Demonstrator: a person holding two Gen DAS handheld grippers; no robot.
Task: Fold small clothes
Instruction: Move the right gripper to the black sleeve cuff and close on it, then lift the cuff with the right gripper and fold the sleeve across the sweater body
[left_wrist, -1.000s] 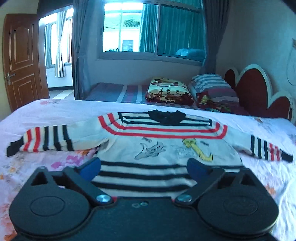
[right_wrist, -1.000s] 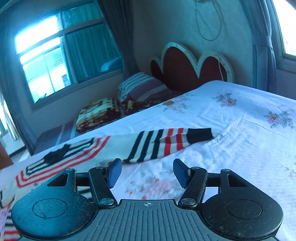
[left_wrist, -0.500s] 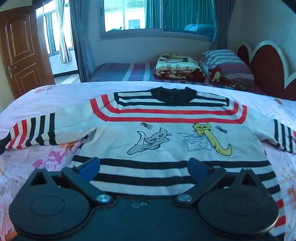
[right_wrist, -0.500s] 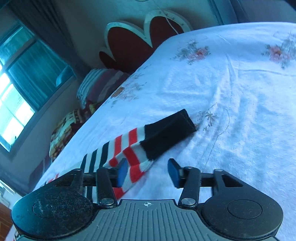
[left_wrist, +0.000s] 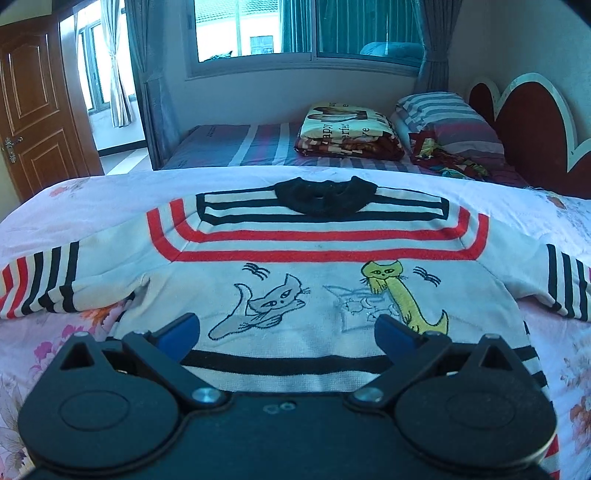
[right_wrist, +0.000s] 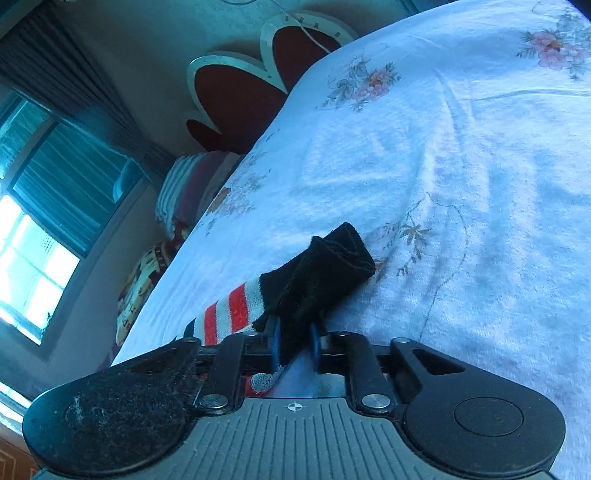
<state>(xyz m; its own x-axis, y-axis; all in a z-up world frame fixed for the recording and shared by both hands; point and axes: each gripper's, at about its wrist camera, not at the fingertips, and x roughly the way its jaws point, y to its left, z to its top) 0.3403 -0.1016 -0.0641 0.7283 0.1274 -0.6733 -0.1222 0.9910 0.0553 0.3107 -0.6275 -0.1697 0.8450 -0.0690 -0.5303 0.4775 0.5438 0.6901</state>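
A small white sweater (left_wrist: 295, 258) with red and black stripes, a black collar and cat drawings lies flat, front up, on the floral bed sheet (left_wrist: 92, 199), sleeves spread to both sides. My left gripper (left_wrist: 284, 332) is open and empty, hovering over the sweater's lower body. In the right wrist view my right gripper (right_wrist: 293, 341) is shut on the sleeve (right_wrist: 295, 295) near its black cuff (right_wrist: 332, 262), which is bunched and lifted off the sheet.
A second bed with a folded blanket (left_wrist: 347, 129) and striped pillows (left_wrist: 447, 118) stands behind, with a red headboard (left_wrist: 535, 125) at right. A wooden door (left_wrist: 33, 107) is at left. Floral sheet (right_wrist: 461, 184) stretches beyond the cuff.
My right gripper moved onto the right sleeve's end and closed on it, lifting the cuff. My left gripper moved forward over the sweater's body, still open.
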